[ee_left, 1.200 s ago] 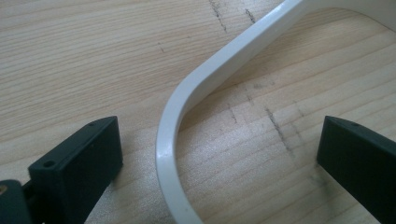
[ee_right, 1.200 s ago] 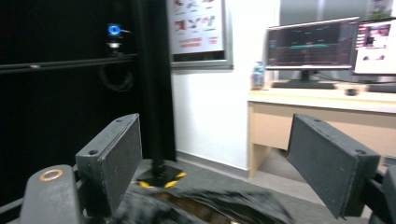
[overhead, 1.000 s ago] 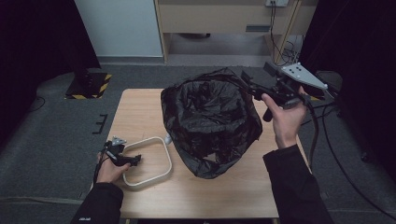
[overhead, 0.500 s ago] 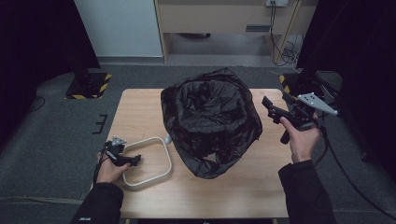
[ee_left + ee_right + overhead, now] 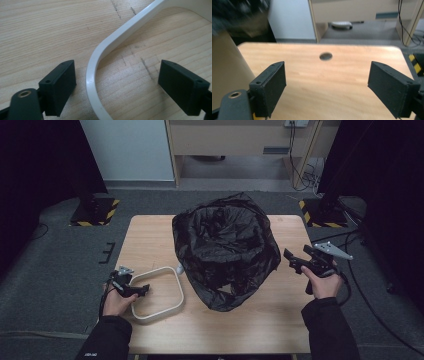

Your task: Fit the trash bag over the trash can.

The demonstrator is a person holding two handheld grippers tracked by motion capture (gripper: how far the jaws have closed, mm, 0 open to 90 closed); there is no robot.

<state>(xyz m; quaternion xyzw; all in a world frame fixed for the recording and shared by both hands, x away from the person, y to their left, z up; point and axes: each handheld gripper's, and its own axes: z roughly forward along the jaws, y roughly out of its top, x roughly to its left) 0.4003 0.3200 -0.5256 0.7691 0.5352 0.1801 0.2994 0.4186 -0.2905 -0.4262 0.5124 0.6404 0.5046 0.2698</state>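
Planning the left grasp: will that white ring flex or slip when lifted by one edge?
The white ring looks like a thin moulded band holding its rounded-square shape flat on the table, so probably stiff and light. Its glossy surface may slip in the pads. The left gripper straddles one thin edge with jaws open, so the ring could pivot when lifted.

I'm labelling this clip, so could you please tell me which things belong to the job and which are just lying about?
In the job: white ring, straddled by the open left gripper; black bag; open right gripper.

Lying about: striped floor block, cables, small white thing by the bag.
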